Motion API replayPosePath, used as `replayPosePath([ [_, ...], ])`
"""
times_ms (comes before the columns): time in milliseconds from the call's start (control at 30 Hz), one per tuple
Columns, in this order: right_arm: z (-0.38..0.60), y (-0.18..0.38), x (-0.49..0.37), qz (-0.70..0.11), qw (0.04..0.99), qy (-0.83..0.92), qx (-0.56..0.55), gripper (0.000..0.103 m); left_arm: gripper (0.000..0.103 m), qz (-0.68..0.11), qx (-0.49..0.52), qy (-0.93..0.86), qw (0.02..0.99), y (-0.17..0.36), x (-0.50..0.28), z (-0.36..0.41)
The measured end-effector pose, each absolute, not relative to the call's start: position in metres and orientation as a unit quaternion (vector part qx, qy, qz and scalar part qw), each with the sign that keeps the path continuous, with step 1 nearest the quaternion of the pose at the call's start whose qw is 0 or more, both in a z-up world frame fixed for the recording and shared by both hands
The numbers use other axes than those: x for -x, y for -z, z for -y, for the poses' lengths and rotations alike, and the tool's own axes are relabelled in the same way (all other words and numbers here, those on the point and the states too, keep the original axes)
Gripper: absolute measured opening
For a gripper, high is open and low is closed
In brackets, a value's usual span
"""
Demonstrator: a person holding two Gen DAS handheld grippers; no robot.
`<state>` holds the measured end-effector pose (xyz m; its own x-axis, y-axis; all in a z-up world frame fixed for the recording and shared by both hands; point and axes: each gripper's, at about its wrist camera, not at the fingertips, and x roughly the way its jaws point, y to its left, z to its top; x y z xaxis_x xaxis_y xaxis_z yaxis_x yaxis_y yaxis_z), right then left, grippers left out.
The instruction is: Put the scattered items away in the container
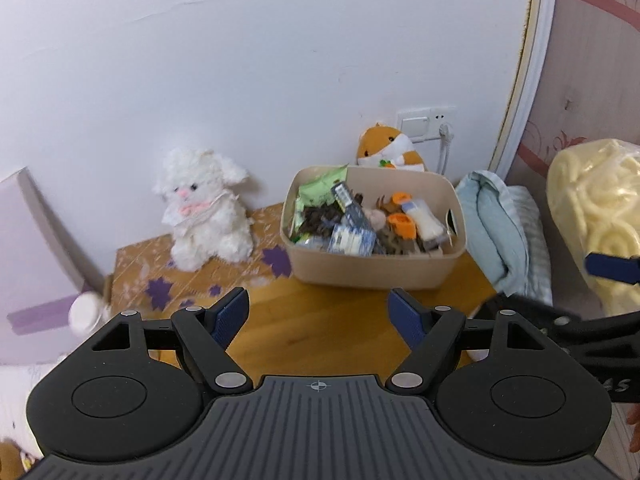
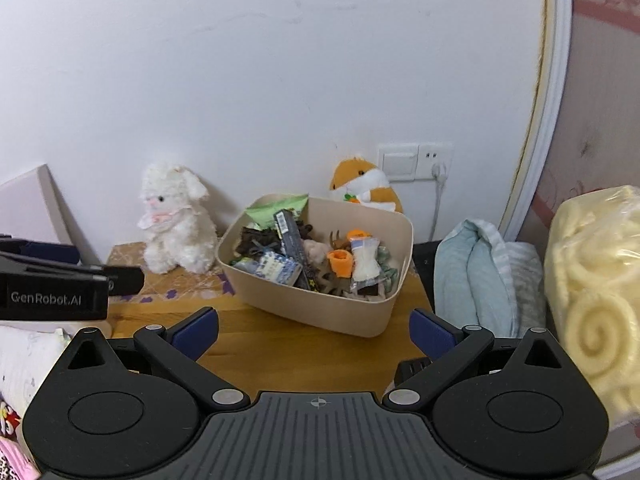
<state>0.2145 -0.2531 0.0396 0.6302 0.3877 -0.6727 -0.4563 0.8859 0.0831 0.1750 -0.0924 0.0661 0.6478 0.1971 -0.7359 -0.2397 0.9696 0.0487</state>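
Note:
A beige container (image 1: 372, 270) (image 2: 320, 304) stands on the wooden table top (image 1: 320, 332) (image 2: 300, 356), filled with several small items: a green packet (image 1: 316, 192) (image 2: 280, 206), dark wrapped bars, orange pieces (image 1: 402, 224) (image 2: 341, 262) and a white sachet (image 2: 366, 262). My left gripper (image 1: 318, 314) hangs open above the bare wood in front of the container, nothing between its fingers. My right gripper (image 2: 316, 334) is also open and empty, set back from the container. Each gripper shows at the edge of the other's view.
A white plush lamb (image 1: 204, 210) (image 2: 176, 220) sits left of the container on a patterned box (image 1: 192, 276). An orange hamster plush (image 1: 386, 148) (image 2: 366, 184) leans on the wall behind. Folded light-blue cloth (image 1: 496, 224) (image 2: 476, 276) and a yellow bagged bundle (image 1: 596, 224) (image 2: 596, 288) lie right.

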Motion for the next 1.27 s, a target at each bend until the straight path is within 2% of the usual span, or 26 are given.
replayPosePath([
  [300, 0.271, -0.07, -0.138, -0.346, 0.903, -0.25, 0.047, 0.103, 0.08, -0.397, 0.038, -0.128, 0.908, -0.083, -0.086, 0.094],
  [633, 0.272, -0.095, -0.084, -0.342, 0.895, -0.277, 0.068, 0.103, 0.083, -0.411, 0.054, -0.122, 0.902, -0.094, -0.031, 0.097],
  [933, 0.283, -0.098, -0.06, -0.356, 0.889, -0.275, 0.08, 0.103, 0.083, -0.428, 0.047, -0.101, 0.897, -0.095, -0.009, 0.109],
  [1267, 0.288, -0.106, -0.043, -0.334, 0.901, -0.262, 0.09, 0.103, 0.084, -0.423, 0.04, -0.087, 0.901, -0.102, -0.002, 0.113],
])
